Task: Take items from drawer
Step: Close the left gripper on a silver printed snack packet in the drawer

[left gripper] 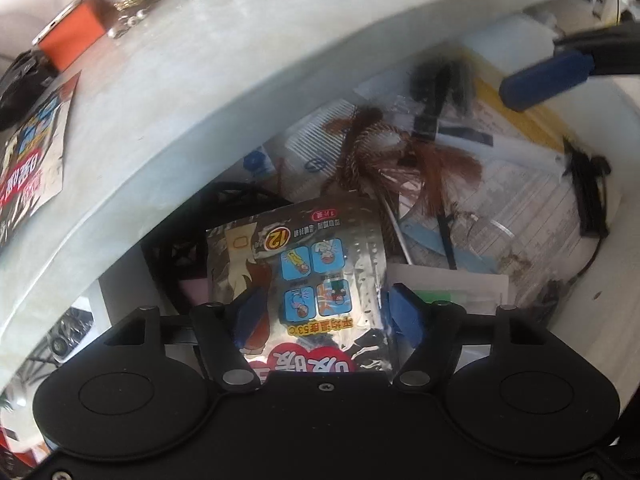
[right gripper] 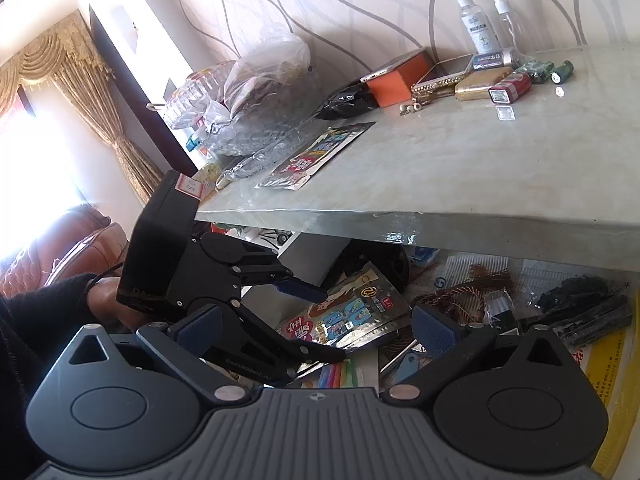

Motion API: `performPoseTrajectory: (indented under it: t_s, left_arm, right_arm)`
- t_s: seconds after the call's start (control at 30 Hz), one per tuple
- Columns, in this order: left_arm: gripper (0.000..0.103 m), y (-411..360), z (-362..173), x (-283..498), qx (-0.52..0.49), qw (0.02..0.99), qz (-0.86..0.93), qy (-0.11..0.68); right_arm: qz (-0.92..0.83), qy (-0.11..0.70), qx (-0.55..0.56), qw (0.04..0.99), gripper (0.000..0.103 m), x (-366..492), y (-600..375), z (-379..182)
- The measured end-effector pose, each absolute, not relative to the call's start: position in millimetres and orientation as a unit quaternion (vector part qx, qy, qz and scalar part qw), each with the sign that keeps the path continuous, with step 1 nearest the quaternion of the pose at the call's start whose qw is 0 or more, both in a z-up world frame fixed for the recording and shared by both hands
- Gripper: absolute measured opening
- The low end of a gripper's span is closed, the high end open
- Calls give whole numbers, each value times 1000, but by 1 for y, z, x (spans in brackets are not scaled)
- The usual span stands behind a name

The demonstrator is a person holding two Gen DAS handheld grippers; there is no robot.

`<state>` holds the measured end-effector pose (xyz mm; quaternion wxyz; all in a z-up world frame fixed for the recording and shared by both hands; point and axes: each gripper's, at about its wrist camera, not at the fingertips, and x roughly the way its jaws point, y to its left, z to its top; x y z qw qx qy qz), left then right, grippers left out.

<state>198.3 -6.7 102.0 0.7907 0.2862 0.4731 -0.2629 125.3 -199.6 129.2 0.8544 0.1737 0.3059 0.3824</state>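
Observation:
The open drawer (left gripper: pixel 592 288) under the marble tabletop (left gripper: pixel 224 92) is full of clutter. A silver heat-pack packet (left gripper: pixel 312 264) with cartoon pictures lies between the blue pads of my left gripper (left gripper: pixel 326 308), whose jaws close on its sides. In the right wrist view the left gripper (right gripper: pixel 320 320) holds that packet (right gripper: pixel 352 312) at the drawer's left end. My right gripper (right gripper: pixel 316 328) is open and empty above the drawer; one of its fingers (left gripper: pixel 548 78) shows in the left wrist view. A second, similar packet (right gripper: pixel 316 156) lies on the tabletop.
The drawer also holds a brown tassel cord (left gripper: pixel 384 148), a white comb (left gripper: pixel 316 136), black clips (left gripper: pixel 588 196) and papers (left gripper: pixel 532 184). On the tabletop (right gripper: pixel 460 160) stand spray bottles (right gripper: pixel 476 20), an orange box (right gripper: pixel 400 76), phones (right gripper: pixel 444 72), batteries (right gripper: pixel 540 70) and plastic bags (right gripper: pixel 256 92).

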Motion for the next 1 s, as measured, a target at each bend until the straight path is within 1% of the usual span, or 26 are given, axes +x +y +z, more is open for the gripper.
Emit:
performPoseTrajectory:
  t_s: [0.17,0.23,0.33,0.4,0.77,0.93,1.0]
  left_arm:
    - [76,-8,99,201,297,795,-243,470]
    - [78,-7,100,201,303,795,-239,468]
    - [79,-6,101,200,303,796,-239,465]
    - [83,-5,101,199,309,798,-236,461]
    - [88,0,118,198,315,816,-209,438]
    - [89,-14,111,186,394,814,-161,397]
    - [89,-17,110,185,393,814,-160,397]
  right_arm:
    - [384,304,173,855,103,124,-200,130]
    - [384,303,173,855,103,124,-200,130]
    - [385,302,173,855,103,124,-201,130]
    - [385,302,173,855,103,124,-201,130]
    - [384,304,175,854,103,125,-201,129]
    - [382,302,175,855,103,125,-201,130]
    - [383,302,175,855,103,124,-201,129]
